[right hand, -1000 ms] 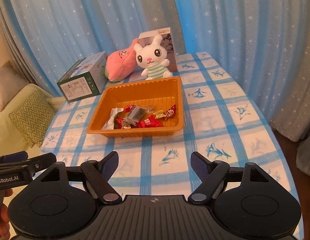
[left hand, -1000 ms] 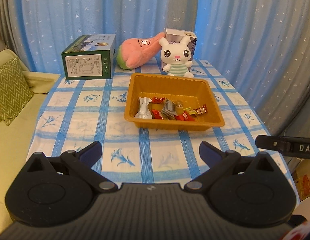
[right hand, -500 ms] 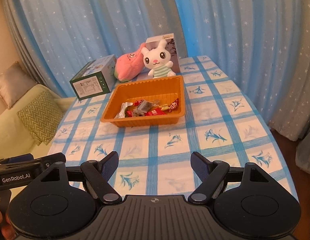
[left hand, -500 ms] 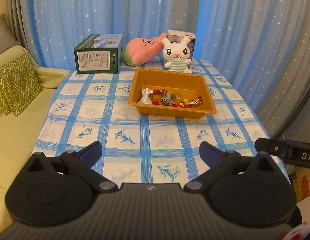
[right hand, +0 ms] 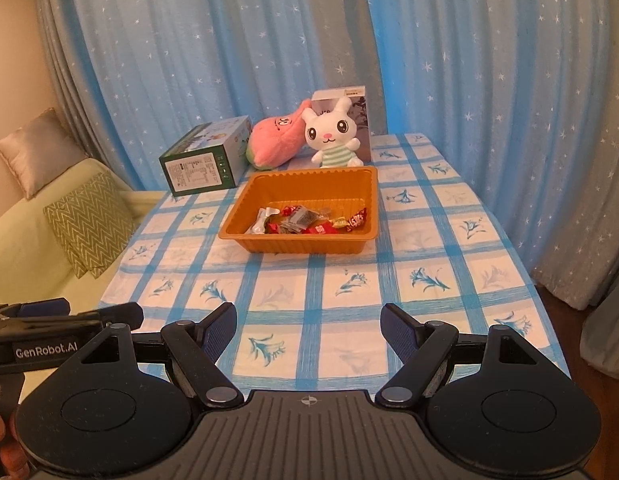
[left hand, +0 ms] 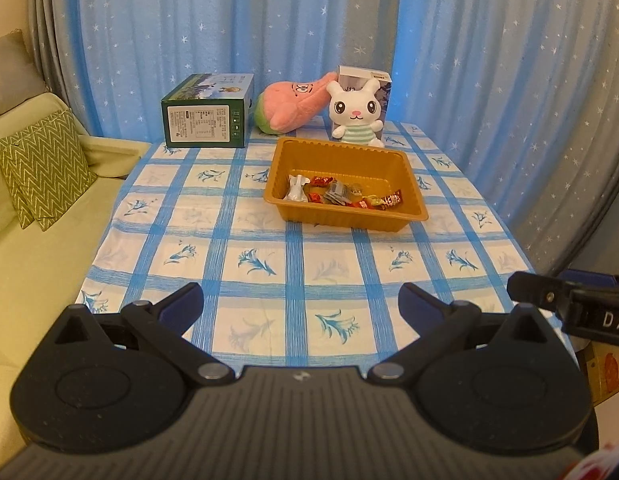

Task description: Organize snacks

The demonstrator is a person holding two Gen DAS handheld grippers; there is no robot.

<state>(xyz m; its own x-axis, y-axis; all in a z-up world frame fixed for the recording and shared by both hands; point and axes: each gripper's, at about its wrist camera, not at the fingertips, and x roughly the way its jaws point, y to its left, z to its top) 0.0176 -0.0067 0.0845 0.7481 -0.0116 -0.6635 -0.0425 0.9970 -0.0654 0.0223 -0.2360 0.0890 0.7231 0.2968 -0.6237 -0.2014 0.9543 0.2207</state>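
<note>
An orange plastic tray [left hand: 393, 160] sits on the far middle of the blue-checked table; in the right wrist view it [right hand: 305, 246] is straight ahead. Several wrapped snacks [left hand: 341, 194] lie along its near side, also seen in the right wrist view [right hand: 305, 222]. My left gripper [left hand: 301, 300] is open and empty, held over the near table edge, well short of the tray. My right gripper [right hand: 307, 322] is open and empty, likewise at the near edge. Each gripper's side shows in the other's view.
A green box [left hand: 207, 118], a pink plush [left hand: 293, 106], a white bunny plush [left hand: 355, 114] and a carton [right hand: 351, 114] stand along the table's far edge before blue curtains. A sofa with a zigzag cushion [left hand: 39, 172] is on the left.
Both grippers have pulled back from the tray toward the near table edge; the tray looks smaller and farther. Both stay open and empty.
</note>
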